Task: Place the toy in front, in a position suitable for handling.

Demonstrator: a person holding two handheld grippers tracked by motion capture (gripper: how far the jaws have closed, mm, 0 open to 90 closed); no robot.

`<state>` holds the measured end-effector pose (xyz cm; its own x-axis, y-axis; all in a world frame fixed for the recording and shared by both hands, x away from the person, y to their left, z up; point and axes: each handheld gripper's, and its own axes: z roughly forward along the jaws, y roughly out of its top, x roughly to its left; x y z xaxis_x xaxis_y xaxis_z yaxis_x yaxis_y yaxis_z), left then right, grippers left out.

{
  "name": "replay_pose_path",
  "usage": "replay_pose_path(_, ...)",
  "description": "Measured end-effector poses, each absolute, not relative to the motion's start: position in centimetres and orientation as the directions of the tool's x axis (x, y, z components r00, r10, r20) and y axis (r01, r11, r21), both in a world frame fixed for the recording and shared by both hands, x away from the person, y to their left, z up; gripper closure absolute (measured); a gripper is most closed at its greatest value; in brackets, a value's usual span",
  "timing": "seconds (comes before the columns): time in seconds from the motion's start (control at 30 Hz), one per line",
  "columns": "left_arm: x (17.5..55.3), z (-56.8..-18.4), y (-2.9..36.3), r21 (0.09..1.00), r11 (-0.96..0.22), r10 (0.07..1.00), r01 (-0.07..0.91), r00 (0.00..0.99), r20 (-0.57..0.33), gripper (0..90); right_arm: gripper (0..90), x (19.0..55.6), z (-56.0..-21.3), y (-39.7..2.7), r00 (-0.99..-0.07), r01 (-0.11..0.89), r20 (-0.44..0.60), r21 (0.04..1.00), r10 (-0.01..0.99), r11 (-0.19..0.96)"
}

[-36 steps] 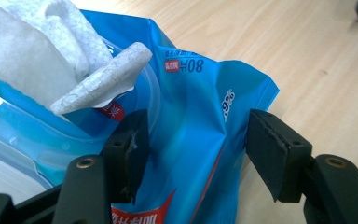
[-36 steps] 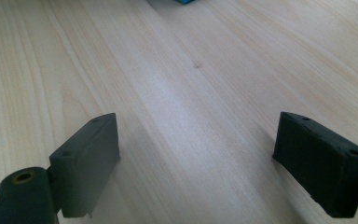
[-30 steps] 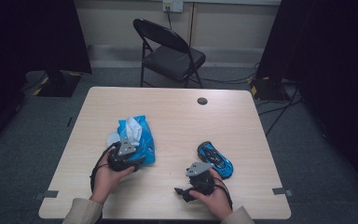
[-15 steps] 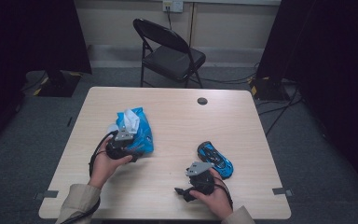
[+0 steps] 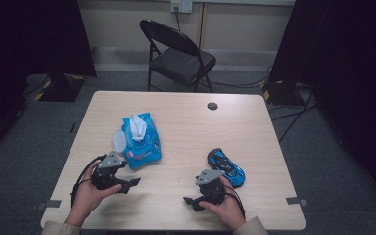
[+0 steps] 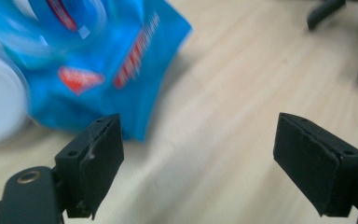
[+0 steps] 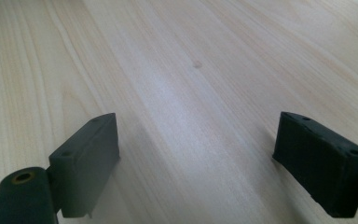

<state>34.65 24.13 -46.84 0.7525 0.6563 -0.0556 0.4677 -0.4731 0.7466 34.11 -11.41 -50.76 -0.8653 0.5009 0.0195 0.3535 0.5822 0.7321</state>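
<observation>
Left gripper (image 5: 127, 185) withdrawn toward near-left edge since earlier frame; jaws just been opening, now wide, nothing between them. Blue wipes pack (image 5: 140, 141) released, lying flat on table (image 5: 254, 127), left of centre, just beyond left gripper, white lid open at its left. Right gripper (image 5: 192, 201) unmoved, near edge, jaws wide, empty. Blue toy car (image 5: 226, 167) just beside it, far-right.

No text could be read. The blue wipes pack (image 5: 140, 141) carried a red-and-white label (image 6: 78, 79) and a line of white lettering, both too blurred to make out in the left gripper view.
</observation>
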Motion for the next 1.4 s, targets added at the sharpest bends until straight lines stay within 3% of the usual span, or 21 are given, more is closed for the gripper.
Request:
replay_pose_path(0.13, 33.9, -48.6, 24.5, 0.713, -0.496, 0.650, 0.495, 0.756, -0.074, 16.0, 13.1, 34.1, -50.8, -11.4, -0.866, 0.353, 0.020, 0.732, 0.500, 0.583)
replay_pose_path(0.47, 33.6, -50.2, 24.4, 0.704, -0.547, 0.615, 0.452, 0.788, -0.028, 16.0, 15.2, 34.2, -50.5, -11.6, -0.867, 0.358, 0.021, 0.721, 0.499, 0.593)
replay_pose_path(0.6, 33.6, -50.5, 24.6, 0.722, -0.548, 0.604, 0.422, 0.797, -0.008, 14.8, 15.4, 34.5, -49.7, -12.4, -0.862, 0.375, 0.045, 0.726, 0.505, 0.576)
replay_pose_path(0.87, 33.6, -50.6, 24.5, 0.730, -0.542, 0.602, 0.416, 0.799, -0.009, 11.4, 15.3, 35.1, -46.7, -14.7, -0.833, 0.358, -0.004, 0.759, 0.553, 0.544)
replay_pose_path(1.13, 33.6, -50.7, 24.5, 0.729, -0.542, 0.600, 0.418, 0.800, -0.013, 11.0, 15.2, 38.5, -46.1, -18.2, -0.711, 0.435, -0.007, 0.782, 0.703, 0.447)
replay_pose_path(1.4, 33.6, -50.7, 24.5, 0.729, -0.542, 0.599, 0.418, 0.800, -0.013, 10.7, 15.1, 41.9, -48.2, -18.5, -0.661, 0.515, 0.013, 0.736, 0.750, 0.441)
